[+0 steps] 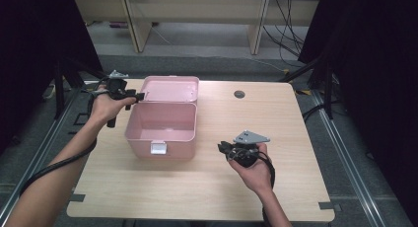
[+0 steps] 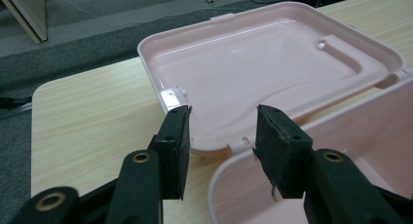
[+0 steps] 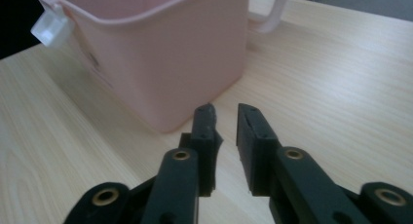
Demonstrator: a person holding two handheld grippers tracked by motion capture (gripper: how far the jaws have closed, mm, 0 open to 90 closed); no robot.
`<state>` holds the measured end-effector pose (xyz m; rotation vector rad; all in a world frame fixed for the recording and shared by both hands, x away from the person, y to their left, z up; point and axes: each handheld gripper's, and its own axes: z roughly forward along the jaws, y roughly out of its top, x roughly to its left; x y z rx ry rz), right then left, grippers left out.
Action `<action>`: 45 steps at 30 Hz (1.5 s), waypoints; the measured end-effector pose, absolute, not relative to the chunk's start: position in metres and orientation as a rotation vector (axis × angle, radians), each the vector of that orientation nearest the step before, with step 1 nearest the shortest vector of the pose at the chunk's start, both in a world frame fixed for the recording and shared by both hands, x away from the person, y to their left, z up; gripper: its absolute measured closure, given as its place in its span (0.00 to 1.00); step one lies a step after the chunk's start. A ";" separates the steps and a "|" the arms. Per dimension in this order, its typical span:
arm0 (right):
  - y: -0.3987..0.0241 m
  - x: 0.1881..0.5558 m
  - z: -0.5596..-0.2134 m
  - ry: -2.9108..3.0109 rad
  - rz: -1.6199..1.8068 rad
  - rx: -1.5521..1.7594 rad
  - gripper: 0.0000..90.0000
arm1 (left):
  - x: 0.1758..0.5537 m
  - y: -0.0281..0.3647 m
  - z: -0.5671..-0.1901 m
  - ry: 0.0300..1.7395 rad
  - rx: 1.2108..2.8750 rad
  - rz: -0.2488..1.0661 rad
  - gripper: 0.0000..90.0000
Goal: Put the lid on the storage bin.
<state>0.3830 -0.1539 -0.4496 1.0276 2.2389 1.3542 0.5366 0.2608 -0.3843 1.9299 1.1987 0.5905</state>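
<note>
My right gripper (image 1: 223,147), jaws narrowly apart and empty, hovers at four o'clock of the open pink storage box (image 1: 161,123). My left gripper (image 1: 141,95), jaws parted, straddles the hinge beside the laid-back lid (image 1: 172,89); a careless squeeze could, I judge, tip the light box.

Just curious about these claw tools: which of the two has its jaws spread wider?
The left gripper, at the open pink box's hinge edge. The right gripper shows only a narrow gap, with nothing between its jaws.
</note>
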 end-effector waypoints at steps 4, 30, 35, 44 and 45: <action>-0.139 0.386 -0.445 2.211 1.384 1.019 1.00 | 0.544 0.263 -0.386 1.212 1.888 0.612 0.62; -0.078 0.398 -0.422 2.179 1.483 0.944 1.00 | 0.589 0.265 -0.397 1.317 1.841 0.638 0.62; -0.073 0.400 -0.424 2.183 1.488 0.938 1.00 | 0.595 0.265 -0.396 1.332 1.839 0.629 0.62; -0.064 0.401 -0.425 2.199 1.485 0.934 1.00 | 0.604 0.262 -0.397 1.354 1.848 0.619 0.63; -0.063 0.401 -0.426 2.201 1.493 0.943 1.00 | 0.607 0.261 -0.398 1.343 1.830 0.631 0.63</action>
